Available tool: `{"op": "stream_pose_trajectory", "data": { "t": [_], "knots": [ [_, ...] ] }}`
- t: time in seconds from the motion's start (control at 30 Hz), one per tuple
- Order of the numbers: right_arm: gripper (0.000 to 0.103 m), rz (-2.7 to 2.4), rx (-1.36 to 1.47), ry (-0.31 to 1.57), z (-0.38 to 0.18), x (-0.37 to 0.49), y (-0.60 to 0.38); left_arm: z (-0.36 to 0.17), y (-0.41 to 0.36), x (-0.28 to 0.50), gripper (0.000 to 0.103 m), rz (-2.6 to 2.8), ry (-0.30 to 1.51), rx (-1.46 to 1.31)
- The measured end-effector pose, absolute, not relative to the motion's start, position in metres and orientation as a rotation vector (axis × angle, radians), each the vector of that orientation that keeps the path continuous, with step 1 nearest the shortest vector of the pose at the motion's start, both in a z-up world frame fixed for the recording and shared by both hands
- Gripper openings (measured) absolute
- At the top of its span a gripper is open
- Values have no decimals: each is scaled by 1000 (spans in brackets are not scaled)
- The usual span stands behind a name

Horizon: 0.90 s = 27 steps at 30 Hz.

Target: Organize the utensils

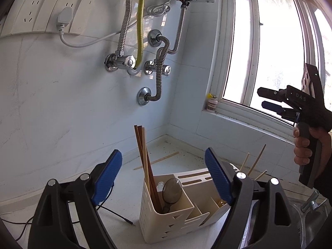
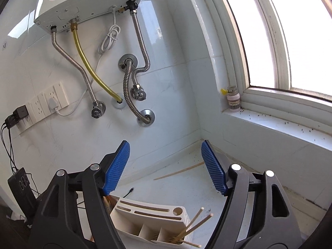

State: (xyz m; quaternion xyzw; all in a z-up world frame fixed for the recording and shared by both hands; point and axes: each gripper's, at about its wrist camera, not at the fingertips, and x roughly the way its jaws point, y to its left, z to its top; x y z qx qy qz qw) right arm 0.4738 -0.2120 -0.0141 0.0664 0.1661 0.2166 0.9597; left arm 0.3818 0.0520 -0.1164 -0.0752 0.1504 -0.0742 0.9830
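A cream utensil holder (image 1: 166,226) stands on the white counter, just below and between the fingers of my left gripper (image 1: 164,178), which is open and empty. Its near compartment holds brown chopsticks (image 1: 143,155) and a dark spoon (image 1: 172,191). Light bamboo chopsticks (image 1: 256,161) lean out of the far end. One loose chopstick (image 1: 157,161) lies on the counter by the wall. My right gripper (image 2: 166,166) is open above the holder (image 2: 145,209) with nothing between its pads. The bamboo chopsticks (image 2: 195,222) stand below it. From the left wrist view, the right gripper (image 1: 261,98) hangs high at the right in a hand.
A water heater (image 2: 91,2) with metal hoses and valves (image 1: 128,62) hangs on the wall behind. Wall sockets (image 1: 47,14) are at the left, a window (image 1: 269,51) at the right with a small bottle (image 1: 212,103) on its sill. A sink tap (image 1: 311,205) and a black cable (image 1: 116,213) flank the holder.
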Motion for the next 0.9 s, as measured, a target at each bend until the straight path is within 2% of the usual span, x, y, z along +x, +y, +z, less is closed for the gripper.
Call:
{"op": "stream_pose_trajectory", "data": {
  "t": [0.17, 0.37, 0.67, 0.73, 0.9],
  "knots": [
    [77, 512, -19, 354, 3, 519, -210, -113, 52, 379, 81, -145, 303, -148],
    [77, 642, -196, 465, -4, 586, -190, -106, 51, 378, 81, -127, 293, -129],
    [79, 822, -276, 567, -36, 660, -149, -106, 49, 378, 83, -111, 314, -133],
    [81, 847, -328, 583, -46, 672, -137, -106, 49, 379, 83, -101, 321, -135],
    [81, 879, -486, 620, -77, 696, -109, -108, 52, 380, 83, -64, 335, -138]
  ]
}}
